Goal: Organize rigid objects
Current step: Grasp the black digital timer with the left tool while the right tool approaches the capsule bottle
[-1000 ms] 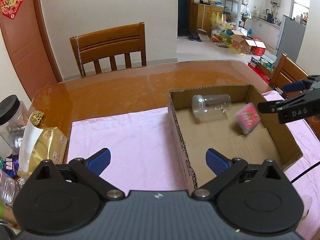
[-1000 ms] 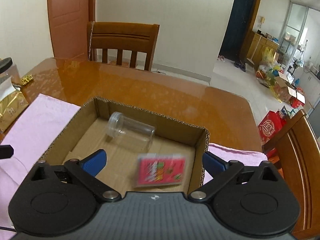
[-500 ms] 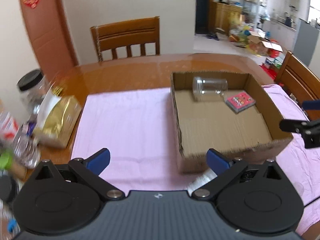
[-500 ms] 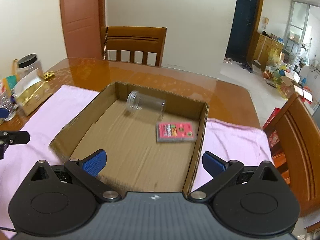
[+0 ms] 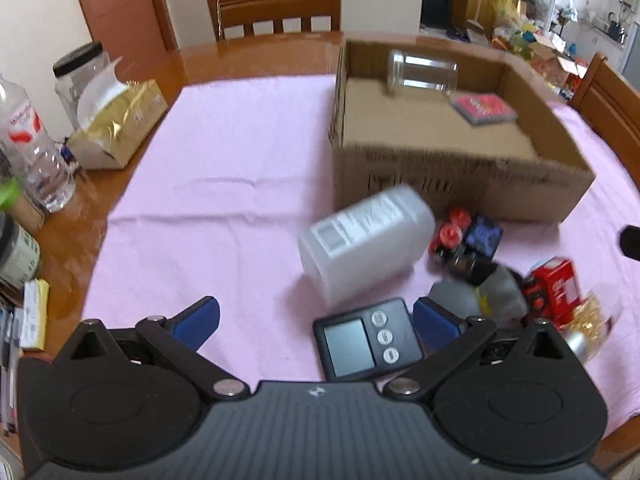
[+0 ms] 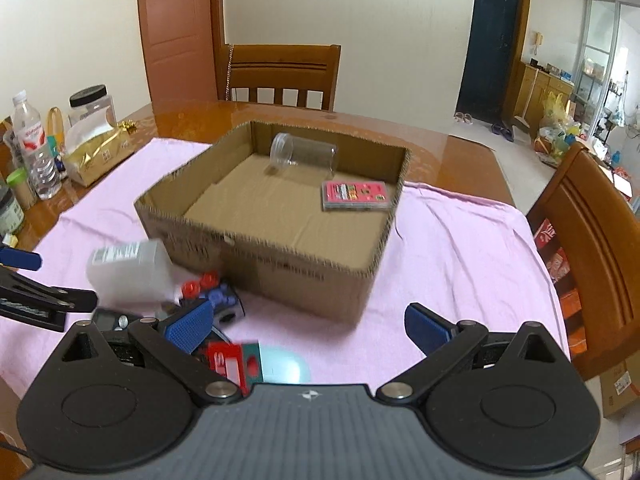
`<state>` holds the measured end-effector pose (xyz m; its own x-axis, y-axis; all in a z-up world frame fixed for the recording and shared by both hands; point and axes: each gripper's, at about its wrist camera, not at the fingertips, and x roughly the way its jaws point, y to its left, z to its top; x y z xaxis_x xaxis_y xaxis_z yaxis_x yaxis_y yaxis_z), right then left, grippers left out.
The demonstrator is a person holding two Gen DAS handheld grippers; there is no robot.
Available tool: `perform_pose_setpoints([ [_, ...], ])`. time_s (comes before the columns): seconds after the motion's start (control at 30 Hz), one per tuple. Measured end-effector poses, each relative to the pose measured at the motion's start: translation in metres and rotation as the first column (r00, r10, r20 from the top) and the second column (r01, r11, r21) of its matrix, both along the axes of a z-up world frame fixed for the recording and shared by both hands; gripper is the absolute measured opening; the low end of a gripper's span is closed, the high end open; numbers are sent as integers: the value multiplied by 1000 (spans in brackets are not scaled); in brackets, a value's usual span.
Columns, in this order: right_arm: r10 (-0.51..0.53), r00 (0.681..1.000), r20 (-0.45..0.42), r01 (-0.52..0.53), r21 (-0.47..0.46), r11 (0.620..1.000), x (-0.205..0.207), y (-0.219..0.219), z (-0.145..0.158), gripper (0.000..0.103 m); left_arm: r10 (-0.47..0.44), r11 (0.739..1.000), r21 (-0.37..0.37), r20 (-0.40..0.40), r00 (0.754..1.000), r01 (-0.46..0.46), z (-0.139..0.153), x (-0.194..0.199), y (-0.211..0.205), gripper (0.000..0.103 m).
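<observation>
A: Left gripper (image 5: 316, 318) noted with blue-padded fingers spread wide, nothing held. Right gripper (image 6: 308, 326) likewise spread wide and empty.

B: Open-topped brown cardboard box (image 6: 256, 256) recorded on the pink cloth (image 5: 224, 168), which is laid over a glossy wooden table (image 6: 440, 140). From the left wrist view the box is seen at 1 o'clock; from the right wrist view, at 12.

A: Inside the box, a clear plastic jar (image 6: 303, 155) is seen lying on its side against the far wall. A flat pink card pack (image 6: 357, 195) is seen lying just beside it, toward the right wall.

B: Outside the box, at its near left corner, a cluster is logged. A translucent white plastic bottle (image 5: 366, 242) lies tipped on its side, its far end touching or nearly touching the box front; blur prevents certainty.

A: A black digital scale with grey screen (image 5: 368, 338) is found between the left gripper's fingers, at 12 o'clock, flat on the cloth.

B: A small dark toy with red knobs (image 5: 466, 242) is noted at 1 o'clock, just beside the bottle. A red carton (image 5: 554, 286) is noted at 2 o'clock; details blurred.

A: At 10 o'clock in the left view, a gold tissue pack (image 5: 120, 124) and a clear water bottle (image 5: 34, 148) are seen off the cloth.
</observation>
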<state>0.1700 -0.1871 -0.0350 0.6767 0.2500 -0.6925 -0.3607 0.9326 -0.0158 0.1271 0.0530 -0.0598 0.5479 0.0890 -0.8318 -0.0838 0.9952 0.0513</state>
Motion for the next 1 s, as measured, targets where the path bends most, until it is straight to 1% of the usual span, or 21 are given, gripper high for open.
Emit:
perform_pose_setpoints([
  [0.1, -21, 1000, -20, 21, -1, 1000, -10, -3, -7, 103, -8, 1000, -3, -2, 1000, 8, -15, -2, -6, 102],
  [0.2, -40, 998, -54, 40, -1, 999, -15, -4, -15, 103, -3, 1000, -24, -13, 1000, 3, -30, 2, -8, 102],
  [0.27, -53, 997, -61, 52, -8, 999, -17, -4, -17, 103, -5, 999, -50, -26, 1000, 4, -39, 4, -8, 102],
  [0.53, -78, 993, -84, 77, -16, 997, -26, -4, -20, 103, 6, 996, -88, -23, 1000, -8, -53, 12, -4, 102],
  [0.57, -79, 993, -87, 78, -17, 997, -26, -3, -21, 103, 7, 995, -103, -26, 1000, -10, -55, 13, -2, 102],
  [0.6, -80, 993, -88, 78, -19, 997, -27, -3, -21, 103, 11, 994, -107, -14, 1000, -13, -55, 12, -1, 102],
  [0.73, -76, 991, -107, 74, -29, 997, -28, -1, -24, 103, -29, 997, -66, -31, 999, 27, -56, 10, -4, 103],
  [0.8, -69, 991, -119, 65, -37, 997, -29, -1, -26, 103, -34, 999, -44, -38, 999, 33, -57, 6, -1, 102],
  [0.87, -54, 990, -126, 49, -49, 998, -32, 0, -28, 103, -23, 998, -51, -45, 999, 20, -56, 2, 6, 102],
  [1.0, -30, 987, -161, 22, -55, 998, -38, -3, -36, 103, -18, 999, -49, -36, 999, 16, -57, -4, 15, 102],
])
